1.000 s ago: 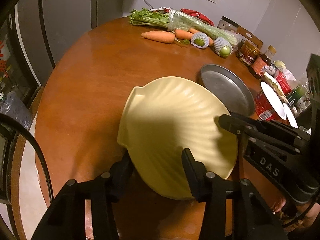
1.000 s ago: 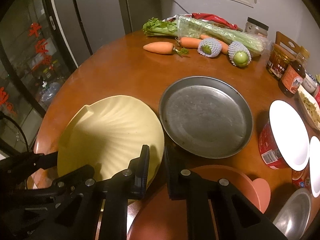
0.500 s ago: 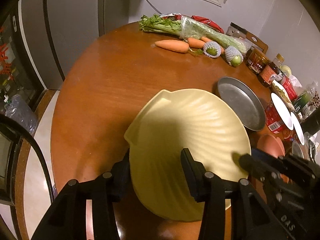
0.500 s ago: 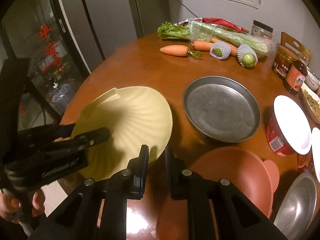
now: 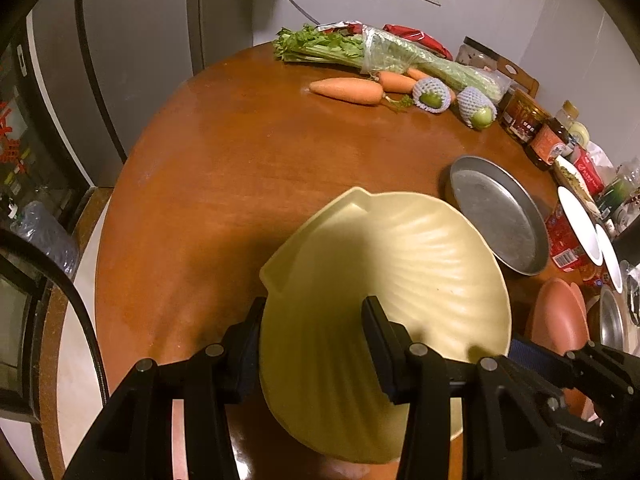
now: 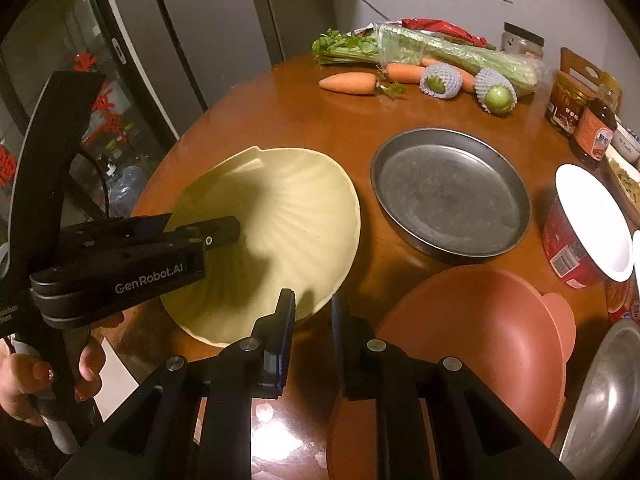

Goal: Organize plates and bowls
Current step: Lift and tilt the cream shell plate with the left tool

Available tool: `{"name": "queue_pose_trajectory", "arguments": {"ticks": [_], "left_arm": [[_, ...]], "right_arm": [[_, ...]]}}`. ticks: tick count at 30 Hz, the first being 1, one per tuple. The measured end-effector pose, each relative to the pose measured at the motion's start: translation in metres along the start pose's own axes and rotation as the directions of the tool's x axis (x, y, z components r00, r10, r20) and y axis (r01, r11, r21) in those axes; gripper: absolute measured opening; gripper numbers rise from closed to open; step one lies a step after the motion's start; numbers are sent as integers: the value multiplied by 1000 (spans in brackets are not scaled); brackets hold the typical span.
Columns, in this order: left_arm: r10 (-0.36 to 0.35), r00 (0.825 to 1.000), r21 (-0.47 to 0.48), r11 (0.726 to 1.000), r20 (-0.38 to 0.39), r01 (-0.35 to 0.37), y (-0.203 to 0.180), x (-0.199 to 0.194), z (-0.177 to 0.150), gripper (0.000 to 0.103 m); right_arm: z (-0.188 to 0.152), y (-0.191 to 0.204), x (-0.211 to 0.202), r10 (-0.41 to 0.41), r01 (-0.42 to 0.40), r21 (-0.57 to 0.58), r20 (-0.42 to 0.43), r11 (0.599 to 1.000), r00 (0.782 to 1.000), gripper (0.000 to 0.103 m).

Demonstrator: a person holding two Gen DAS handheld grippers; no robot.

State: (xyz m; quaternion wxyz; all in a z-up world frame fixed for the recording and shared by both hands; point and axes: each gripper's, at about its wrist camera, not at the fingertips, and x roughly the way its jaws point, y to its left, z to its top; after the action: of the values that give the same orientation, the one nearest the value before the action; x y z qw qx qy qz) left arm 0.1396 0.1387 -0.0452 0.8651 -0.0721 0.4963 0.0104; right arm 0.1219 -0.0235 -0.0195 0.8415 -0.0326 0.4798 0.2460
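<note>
Left gripper grips shell plate beside metal pan.

Your counter is polished wood, glossy enough to throw reflections. The yellow shell plate looks like smooth, ribbed plastic with a soft sheen. At right, the round pan is dull, scuffed metal. The terracotta bowl reads matt. Your fingers are matt black plastic.

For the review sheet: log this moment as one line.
left gripper: shut on yellow shell plate, tilted | right gripper: shut, empty | pink plate, metal pan: on table
</note>
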Motion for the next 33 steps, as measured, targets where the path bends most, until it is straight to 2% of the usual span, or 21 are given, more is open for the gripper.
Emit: {"name": "queue_pose_trajectory", "arguments": {"ticks": [15,33], "left_arm": [[6,1000,29,1000,3,-6,1,5,7,48],[26,1000,59,998,-10,-26,-4,8,6,56]], "right_arm": [[2,4,3,11,-11,1,-4,1000,1000,22],[1,2,-10,68,-68,14,-6,998,998,24]]}}
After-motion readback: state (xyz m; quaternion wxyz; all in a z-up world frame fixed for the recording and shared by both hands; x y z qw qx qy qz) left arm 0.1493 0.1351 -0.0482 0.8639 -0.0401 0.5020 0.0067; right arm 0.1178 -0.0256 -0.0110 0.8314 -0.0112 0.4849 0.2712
